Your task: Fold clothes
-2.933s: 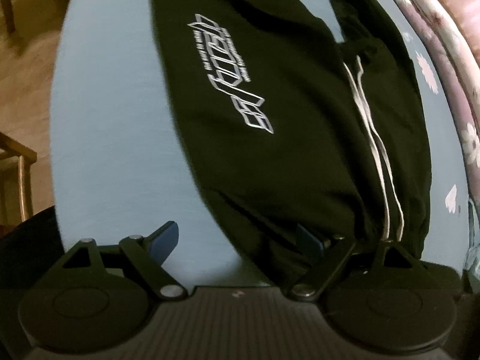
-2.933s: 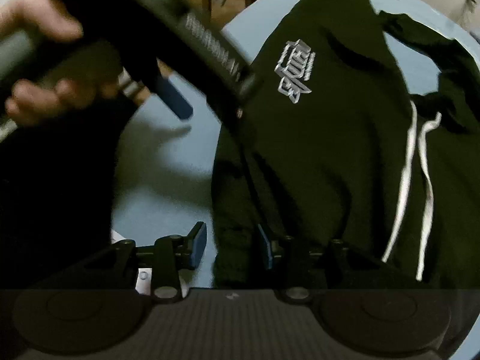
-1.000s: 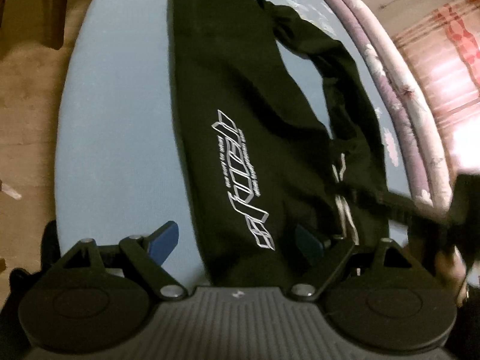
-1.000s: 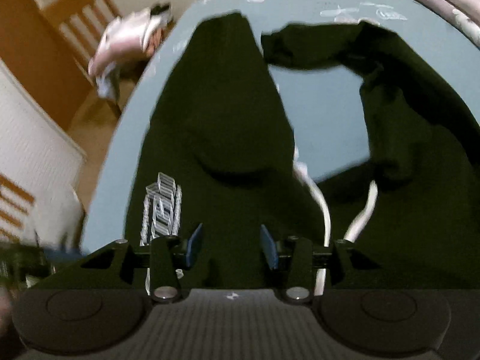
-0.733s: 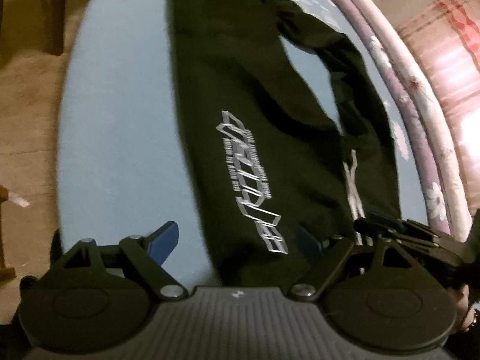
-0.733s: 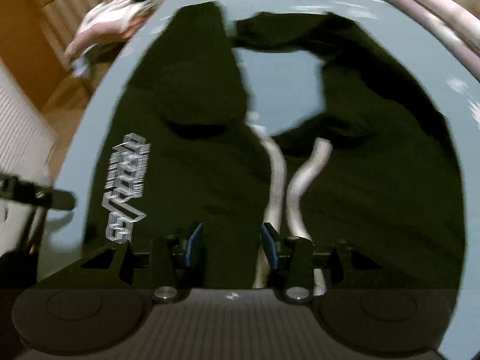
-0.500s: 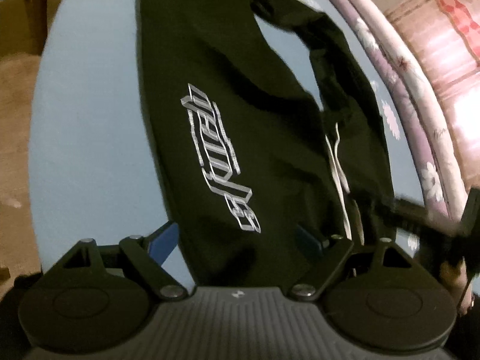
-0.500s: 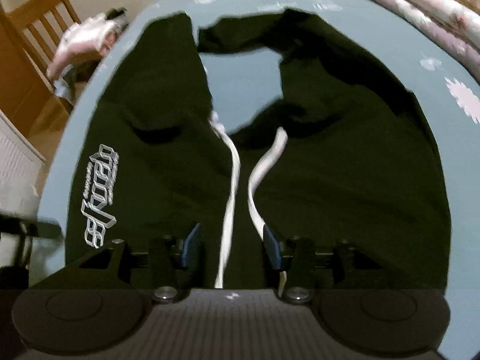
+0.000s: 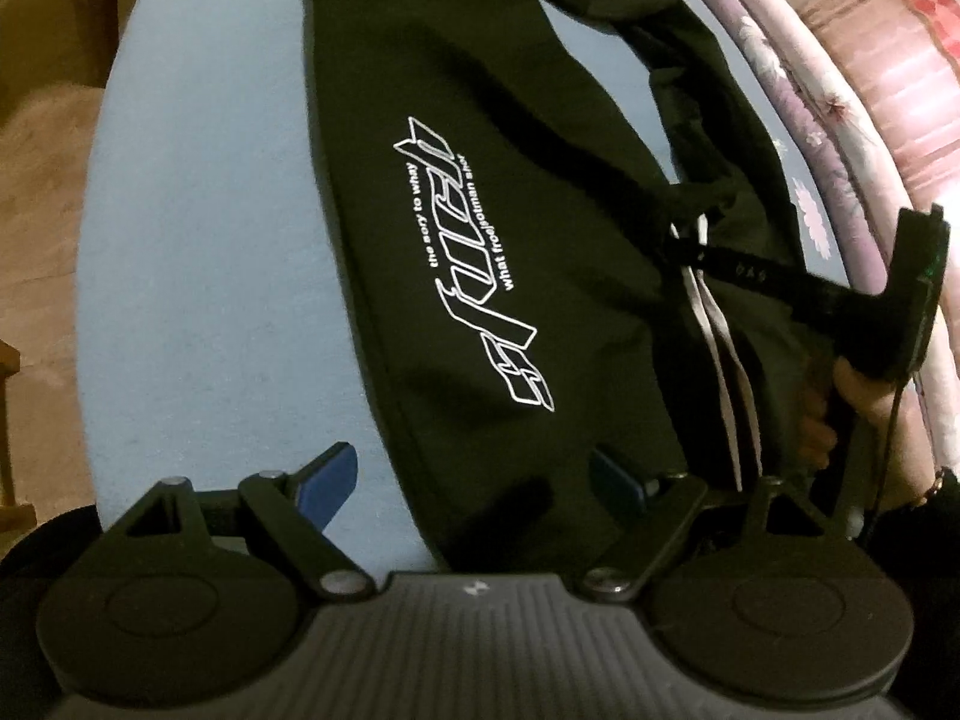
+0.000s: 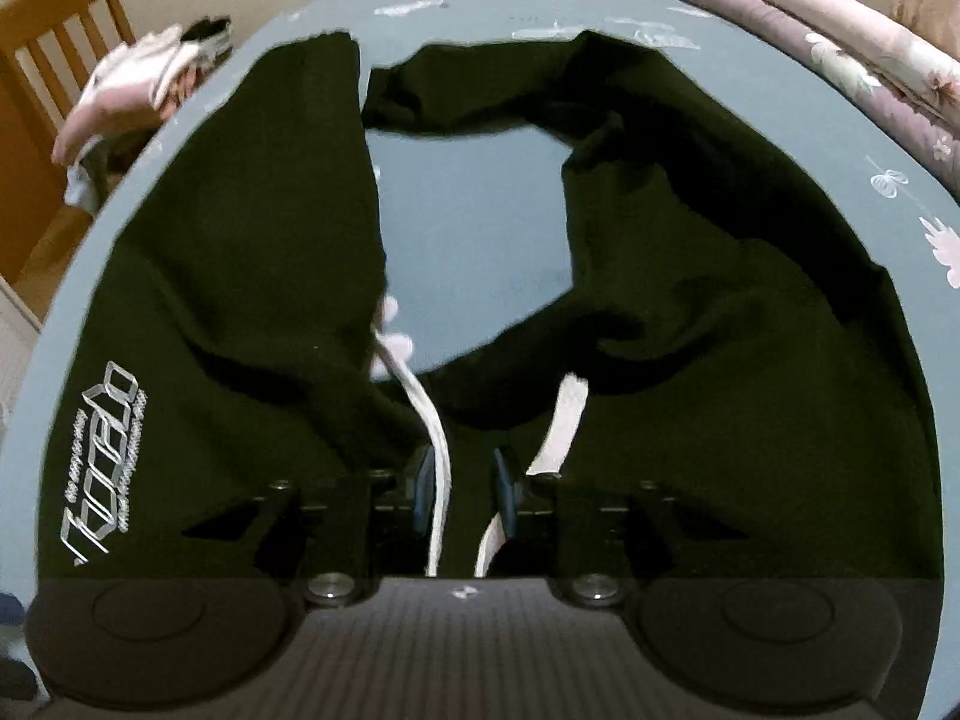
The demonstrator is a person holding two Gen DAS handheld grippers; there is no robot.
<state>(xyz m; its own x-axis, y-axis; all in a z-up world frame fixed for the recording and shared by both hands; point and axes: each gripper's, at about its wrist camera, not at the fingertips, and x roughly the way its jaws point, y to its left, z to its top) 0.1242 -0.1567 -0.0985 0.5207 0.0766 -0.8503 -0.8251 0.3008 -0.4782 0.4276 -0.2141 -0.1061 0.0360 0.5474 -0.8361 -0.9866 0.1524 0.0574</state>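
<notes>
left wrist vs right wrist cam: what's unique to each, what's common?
Left wrist only: the right gripper from outside, the hand holding it, the red patterned fabric.
Right wrist only: the wooden chair with pink clothing, both trouser legs spread apart, jaws closing around one white drawstring.
Both: the black trousers, their white logo, the blue sheet, the floral bedding.

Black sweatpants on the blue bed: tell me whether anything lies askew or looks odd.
The black sweatpants are not laid straight. The right leg bends sideways near its far end, so its cuff nearly meets the other leg, with blue sheet showing between them. The white drawstrings trail loose over the waist.
</notes>
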